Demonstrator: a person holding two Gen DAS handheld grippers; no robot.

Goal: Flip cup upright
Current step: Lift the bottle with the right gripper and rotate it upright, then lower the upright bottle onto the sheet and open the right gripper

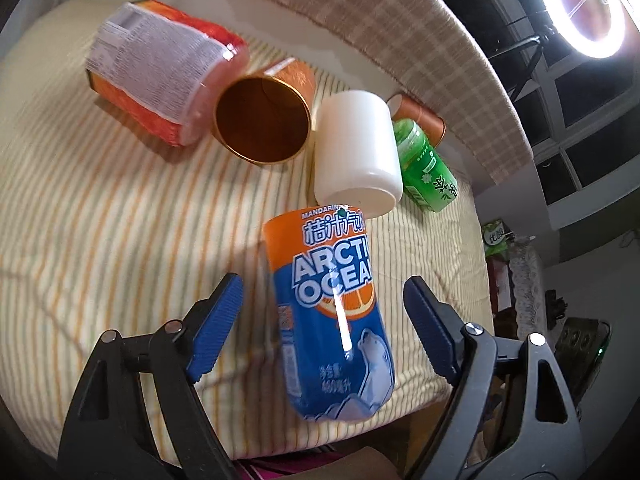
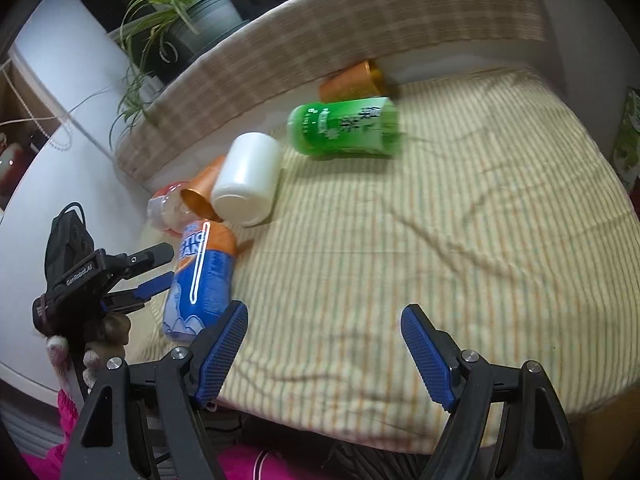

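Only right view shows potted plant (image 2: 192, 4); left tongs (image 1: 322, 308) straddle blue cup (image 1: 328, 312).

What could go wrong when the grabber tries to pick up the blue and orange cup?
The Arctic Ocean cup lies on its side between the open left gripper fingers, so it may roll away. Its far end sits near the white cup, which a push could knock. The soft striped cloth could let it tip.

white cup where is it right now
The white cup lies on its side mid-cloth, between the orange cup and the green bottle, just beyond the Arctic Ocean bottle.
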